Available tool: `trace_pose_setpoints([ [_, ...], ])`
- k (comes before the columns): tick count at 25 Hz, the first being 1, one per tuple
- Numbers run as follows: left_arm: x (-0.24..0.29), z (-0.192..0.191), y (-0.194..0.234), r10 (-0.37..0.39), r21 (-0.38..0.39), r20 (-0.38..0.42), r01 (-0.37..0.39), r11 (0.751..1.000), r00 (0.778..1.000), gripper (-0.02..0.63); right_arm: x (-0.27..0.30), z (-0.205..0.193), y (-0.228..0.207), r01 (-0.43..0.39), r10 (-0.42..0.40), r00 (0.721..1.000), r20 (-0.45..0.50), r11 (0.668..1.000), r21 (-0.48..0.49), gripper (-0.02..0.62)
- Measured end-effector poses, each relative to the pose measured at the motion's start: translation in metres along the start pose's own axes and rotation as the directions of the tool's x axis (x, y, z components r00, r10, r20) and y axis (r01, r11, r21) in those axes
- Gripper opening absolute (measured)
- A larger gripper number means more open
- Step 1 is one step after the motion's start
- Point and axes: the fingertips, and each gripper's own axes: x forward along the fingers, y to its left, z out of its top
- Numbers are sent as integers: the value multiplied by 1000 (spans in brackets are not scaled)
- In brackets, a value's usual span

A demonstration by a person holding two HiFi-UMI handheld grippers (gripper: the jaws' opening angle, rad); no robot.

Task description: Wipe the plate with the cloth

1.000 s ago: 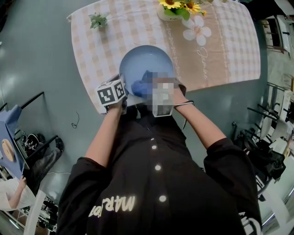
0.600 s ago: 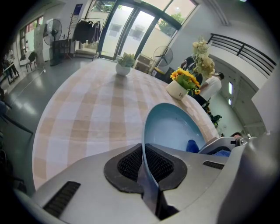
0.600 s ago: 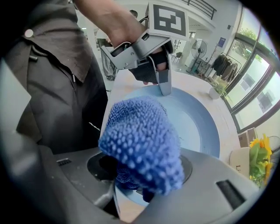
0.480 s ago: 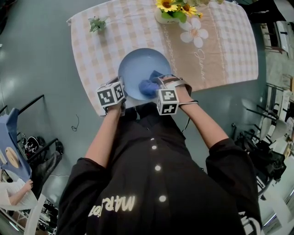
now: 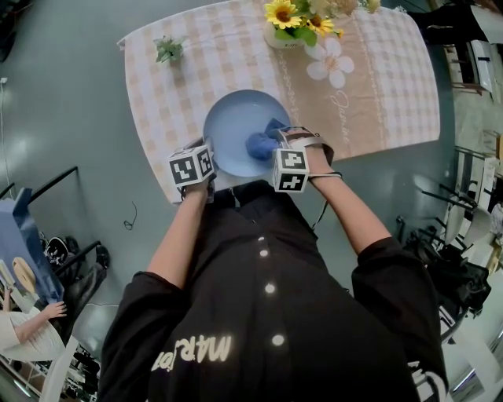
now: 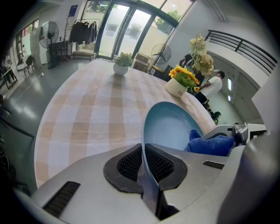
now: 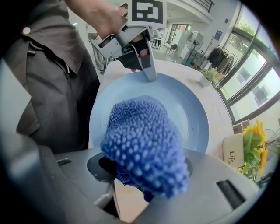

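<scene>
The left gripper [image 6: 144, 173] is clamped on the near rim of the pale blue plate [image 6: 168, 127]: its two dark pads pinch the thin edge, and the plate's bowl spreads out ahead of them and to their right. The plate sits at the near edge of the checked-cloth worktop [image 5: 189, 71], and in the head view the marker cubes and hands cover its nearest rim.

The right gripper [image 7: 144, 179] is closed on a nubby blue cloth [image 7: 142, 144]. The cloth bulges out of the jaws over the plate's middle and hides both pads and the plate beneath it. No view shows whether the wad presses on the plate.

Beyond both grippers, a pot of sunflowers [image 5: 287, 20] is cut off by the top of the head view. A small potted plant [image 5: 169, 49] stands to their far left.
</scene>
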Motion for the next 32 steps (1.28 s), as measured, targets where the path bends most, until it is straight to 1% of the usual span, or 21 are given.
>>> trace_pose_setpoints([
  [2, 0, 0, 0, -2, -1, 1, 2, 1000, 1000, 34, 0, -1, -3, 11, -11, 1000, -4, 1000, 13, 193],
  [5, 1, 1, 1, -4, -3, 2, 4, 1000, 1000, 32, 0, -1, -3, 32, -32, 999, -6, 999, 3, 193],
  [7, 1, 1, 0, -5, 3, -2, 5, 1000, 1000, 34, 0, -1, -3, 41, -41, 999, -1, 999, 21, 195],
  [9, 1, 0, 0, -3, 24, -8, 3, 1000, 1000, 35, 0, 0, -3, 48, -48, 999, 0, 998, 50, 198],
  [11, 0, -2, 0, 0, 61, -15, 1, 998, 1000, 39, -1, 2, -5, 61, -61, 998, 0, 994, 87, 198],
  [13, -2, -2, 0, -3, 79, -11, 4, 997, 1000, 50, -5, 5, -11, 85, -89, 996, 16, 986, 146, 198],
  [16, -10, 8, -3, -18, 93, 22, 16, 996, 1000, 76, -19, 8, -27, 134, -156, 986, 65, 957, 259, 198],
  [19, -20, 20, -6, -24, 127, 53, 17, 992, 998, 86, -39, 9, -44, 176, -229, 968, 106, 914, 367, 198],
  [22, -34, 34, -10, -31, 143, 93, 17, 990, 995, 86, -62, 10, -59, 202, -296, 945, 141, 864, 461, 197],
  [24, -45, 47, -15, -43, 158, 128, 23, 987, 991, 86, -79, 12, -68, 215, -343, 924, 166, 830, 515, 198],
  [26, -59, 62, -22, -62, 182, 179, 29, 983, 982, 86, -96, 14, -76, 222, -393, 899, 192, 789, 573, 198],
  [28, -77, 81, -33, -88, 236, 260, 25, 971, 962, 85, -113, 13, -84, 222, -447, 870, 211, 735, 640, 198],
  [29, -88, 91, -40, -104, 275, 306, 17, 961, 946, 84, -122, 12, -87, 218, -475, 853, 216, 700, 680, 198],
  [31, -111, 108, -56, -135, 338, 383, -3, 941, 914, 70, -143, 9, -95, 196, -537, 813, 225, 616, 763, 197],
  [32, -123, 115, -62, -146, 357, 414, -13, 934, 899, 58, -156, 8, -99, 184, -571, 788, 231, 576, 797, 197],
])
